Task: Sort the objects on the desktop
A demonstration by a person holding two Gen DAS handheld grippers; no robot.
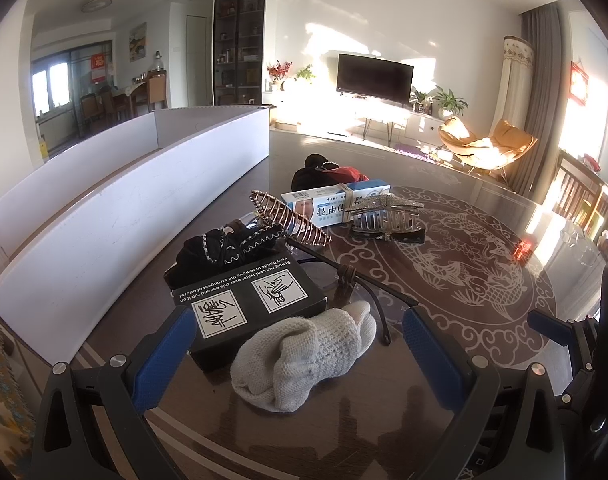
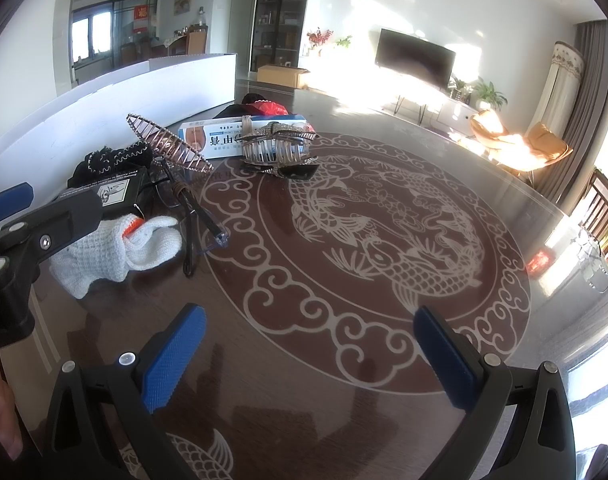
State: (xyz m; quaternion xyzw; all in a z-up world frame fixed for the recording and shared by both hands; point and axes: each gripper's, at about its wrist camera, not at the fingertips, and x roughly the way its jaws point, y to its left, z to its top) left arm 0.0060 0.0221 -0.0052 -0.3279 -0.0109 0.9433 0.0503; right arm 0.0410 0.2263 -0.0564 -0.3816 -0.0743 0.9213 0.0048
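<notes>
white knitted glove (image 1: 304,356), crumpled, lying on the dark glass tabletop (image 2: 344,420) between the wide-spread blue pads of the left gripper (image 1: 299,344), not pinched by either pad; an orange patch shows on it in the right wrist view. black box (image 1: 247,296) with white printed panels, touching the glove's far-left side. black trimmed fabric piece (image 1: 227,246) with zigzag edging, resting on the box's far end. glasses (image 1: 360,280) with dark temples, just beside the glove on its right. rose-gold hair clip (image 1: 289,220), tilted, beyond the box. blue-and-white carton (image 1: 336,200), lying flat behind it. silver toothed hair claw (image 1: 384,214) leaning against the carton's front. dark and red bundle (image 1: 328,174), farthest back. long white divider box (image 1: 115,216) along the left of the table. right gripper (image 2: 310,356), jaws spread wide and holding nothing, over the white dragon motif (image 2: 384,232), well apart from the pile.
</notes>
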